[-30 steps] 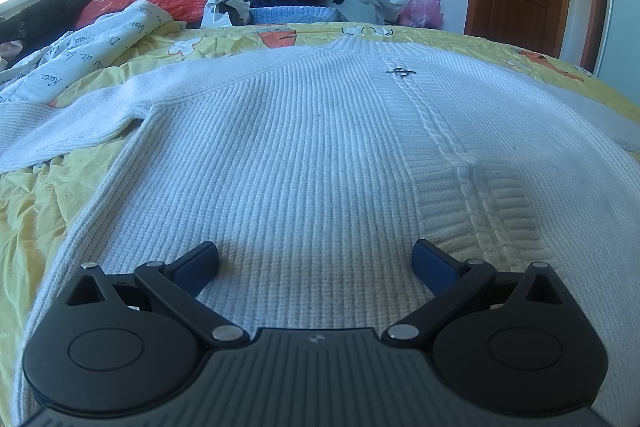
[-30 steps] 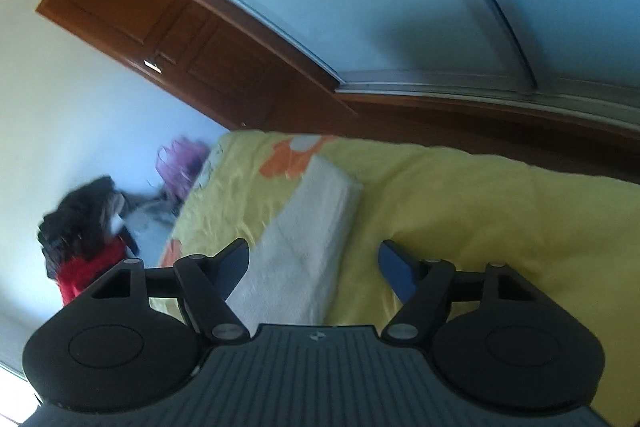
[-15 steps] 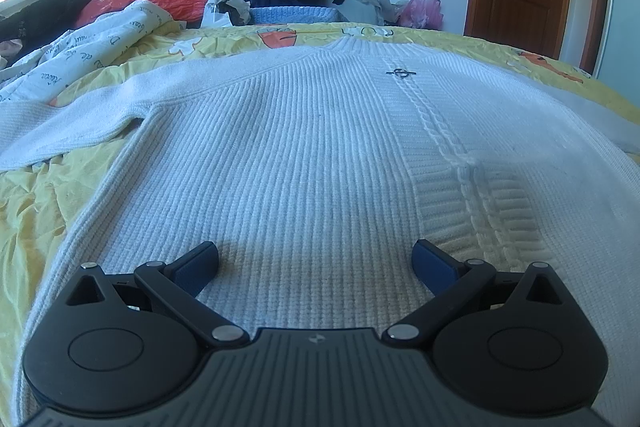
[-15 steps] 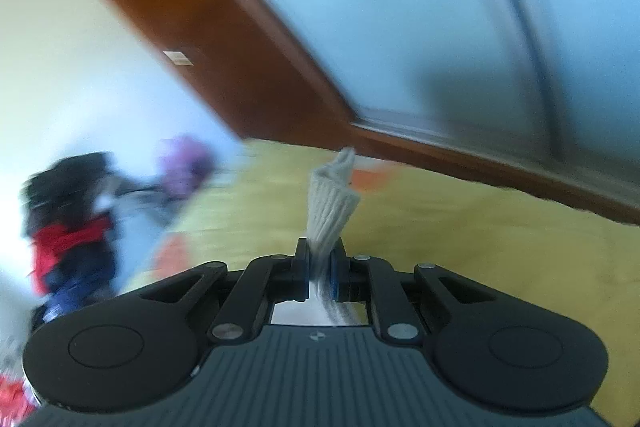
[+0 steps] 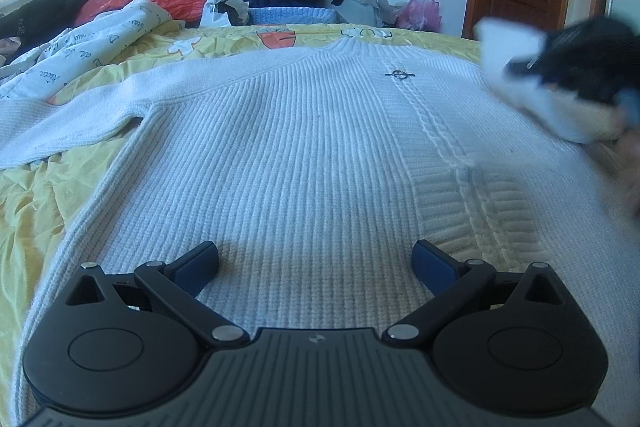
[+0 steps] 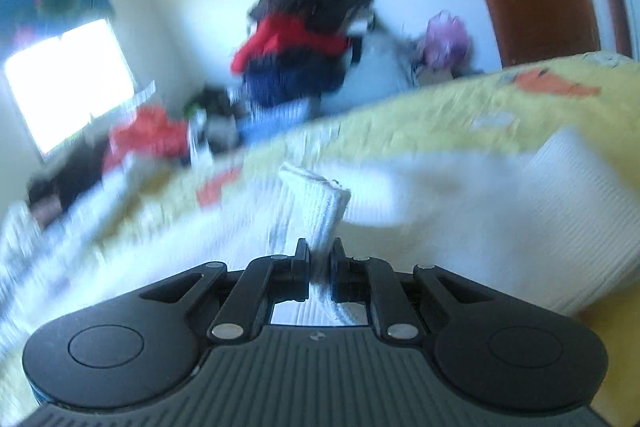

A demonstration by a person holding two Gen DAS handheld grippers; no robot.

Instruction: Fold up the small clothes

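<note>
A white knit sweater lies flat on the yellow bedsheet. The right claw, clamped on the sweater's sleeve cuff, carries it across the body. The left claw hovers wide open over the sweater's hem. Done well, the sleeve should land flat and square across the chest.

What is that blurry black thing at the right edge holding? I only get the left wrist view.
Observer: That is the right hand-held gripper. Its jaws are shut on a sleeve of the white sweater.
Operator: Where along the sleeve is the grip?
Observer: Near the end. The ribbed cuff pokes out just past the fingertips, standing upward.
</note>
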